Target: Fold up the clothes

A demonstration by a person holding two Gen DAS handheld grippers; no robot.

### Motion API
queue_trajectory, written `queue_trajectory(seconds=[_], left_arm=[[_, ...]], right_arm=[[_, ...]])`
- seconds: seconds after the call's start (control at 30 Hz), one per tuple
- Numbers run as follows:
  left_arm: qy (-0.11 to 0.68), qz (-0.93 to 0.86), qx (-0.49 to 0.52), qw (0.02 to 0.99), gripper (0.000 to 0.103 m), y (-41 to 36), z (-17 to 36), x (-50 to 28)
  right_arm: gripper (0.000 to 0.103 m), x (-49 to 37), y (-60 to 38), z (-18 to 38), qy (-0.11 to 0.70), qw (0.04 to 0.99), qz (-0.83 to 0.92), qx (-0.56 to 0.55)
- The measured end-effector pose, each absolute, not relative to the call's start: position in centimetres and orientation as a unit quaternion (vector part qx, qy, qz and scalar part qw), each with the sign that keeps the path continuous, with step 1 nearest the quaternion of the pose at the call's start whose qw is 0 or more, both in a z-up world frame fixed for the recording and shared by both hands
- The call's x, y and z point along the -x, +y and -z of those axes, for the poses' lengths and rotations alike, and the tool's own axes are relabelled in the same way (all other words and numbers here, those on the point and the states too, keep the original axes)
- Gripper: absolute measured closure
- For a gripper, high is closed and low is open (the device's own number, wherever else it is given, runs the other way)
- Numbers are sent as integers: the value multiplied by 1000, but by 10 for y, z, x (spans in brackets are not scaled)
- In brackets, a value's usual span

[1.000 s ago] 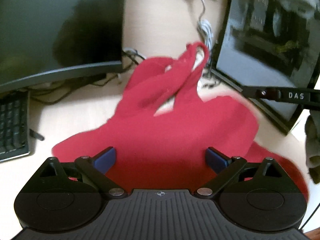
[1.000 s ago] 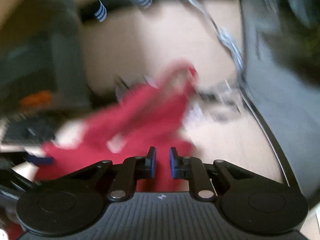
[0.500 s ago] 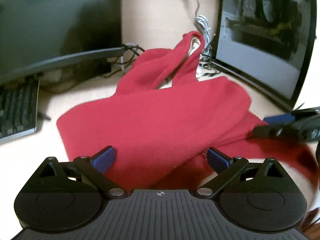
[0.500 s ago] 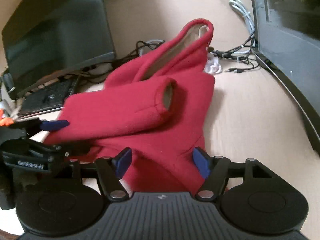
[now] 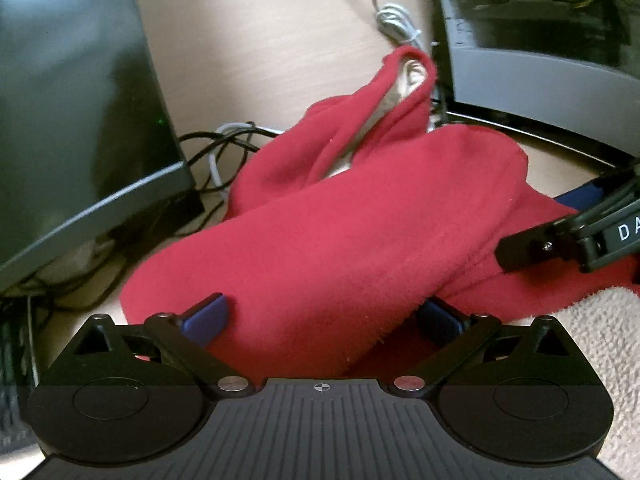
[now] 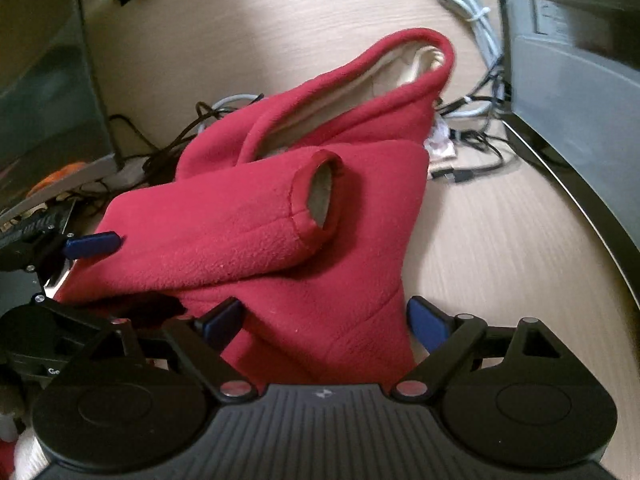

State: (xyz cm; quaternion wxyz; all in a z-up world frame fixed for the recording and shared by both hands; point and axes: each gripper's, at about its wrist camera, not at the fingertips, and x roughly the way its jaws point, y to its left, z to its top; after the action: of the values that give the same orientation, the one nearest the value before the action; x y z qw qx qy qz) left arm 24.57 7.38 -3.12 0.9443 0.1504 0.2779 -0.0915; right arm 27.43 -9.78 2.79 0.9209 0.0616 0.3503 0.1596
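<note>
both wrist cameras are looking down and forward, close over the red fleece (image 5: pixel 340 232), sharing it from its left and right sides.

Soft, even indoor light. Glare whitens the left monitor (image 5: pixel 76 92) at its top corner, above the red fleece (image 5: pixel 360 240). Fisheye bending curves both monitors' edges around the fleece; desk grain right of it smears slightly.

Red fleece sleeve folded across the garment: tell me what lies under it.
The sleeve lies on the red fleece garment's body, which shows below and right of the cuff. The desk surrounds it. Whatever lies beneath the covered part is hidden.
</note>
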Motion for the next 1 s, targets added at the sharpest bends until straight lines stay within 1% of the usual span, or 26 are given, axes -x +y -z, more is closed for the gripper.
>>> queue_trajectory(seconds=[0.17,0.27,0.3,0.4,0.47,0.53,0.67,0.77,0.83,0.93,1.0], left_arm=[[270,58,-156,948,0,83,33,-271],[279,62,-123,951,1,97,27,-268],[277,56,-118,952,1,100,23,-258],[282,64,-109,951,1,111,2,-207],[286,84,-105,949,1,118,-14,-164],[292,98,-127,943,0,121,-20,-117],[331,108,-161,924,0,127,-13,-36],[363,82,-159,914,0,135,2,-8],[374,69,-147,913,0,136,9,-6],[369,73,-161,912,0,133,9,0],[366,89,-159,912,0,132,6,4]], right_arm=[[13,-307,-93,-26,351,917,-180,-57],[13,-301,-100,-29,346,916,-194,-55],[13,-285,-104,-38,329,925,-187,-38],[0,-221,-123,-66,272,942,-191,40],[0,-172,-138,-80,244,946,-193,93],[0,-118,-154,-84,233,943,-190,140],[0,-48,-168,-67,267,931,-171,178],[0,-39,-165,-43,301,921,-147,196],[0,-35,-152,-28,310,911,-139,233],[0,-34,-140,-25,291,911,-117,267],[0,-39,-140,-26,286,917,-92,263]])
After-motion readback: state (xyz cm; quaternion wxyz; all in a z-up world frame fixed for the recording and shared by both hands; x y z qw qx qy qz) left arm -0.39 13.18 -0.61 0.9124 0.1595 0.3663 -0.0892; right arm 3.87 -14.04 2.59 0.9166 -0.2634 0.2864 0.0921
